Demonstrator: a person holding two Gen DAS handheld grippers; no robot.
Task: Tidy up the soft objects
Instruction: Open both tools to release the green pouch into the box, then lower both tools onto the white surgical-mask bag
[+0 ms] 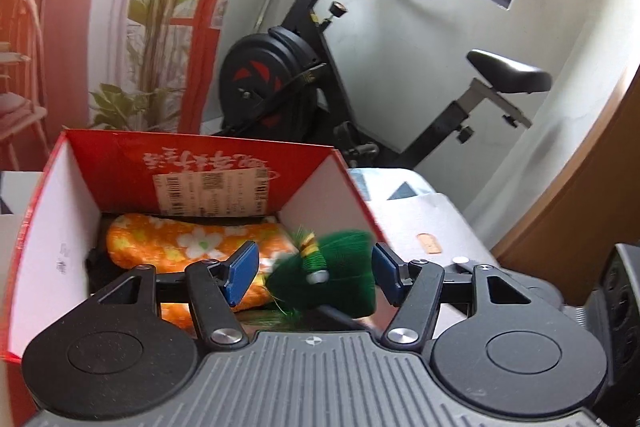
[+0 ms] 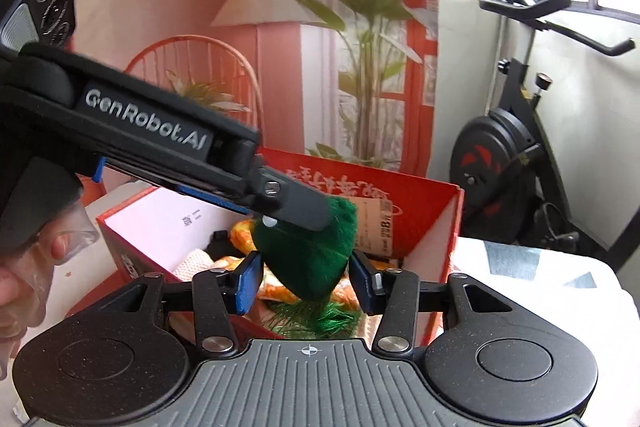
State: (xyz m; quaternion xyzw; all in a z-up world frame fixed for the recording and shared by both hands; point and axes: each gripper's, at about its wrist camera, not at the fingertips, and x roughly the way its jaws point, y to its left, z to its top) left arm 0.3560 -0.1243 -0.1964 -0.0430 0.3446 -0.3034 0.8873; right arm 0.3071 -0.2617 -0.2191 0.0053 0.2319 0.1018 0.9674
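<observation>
Inside red box, orange floral cushion, green tassel above.

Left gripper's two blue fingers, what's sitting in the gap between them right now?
In the left wrist view, the green fuzzy toy sits between the fingers of the left gripper, nearer its right one, above the orange flowered cloth in the red box.

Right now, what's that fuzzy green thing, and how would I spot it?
Find the open red box in front of the exercise bike. Over its near edge, above the orange flowered cushion, sits the green tuft: the only dark green, bristly piece, bound with thread.
</observation>
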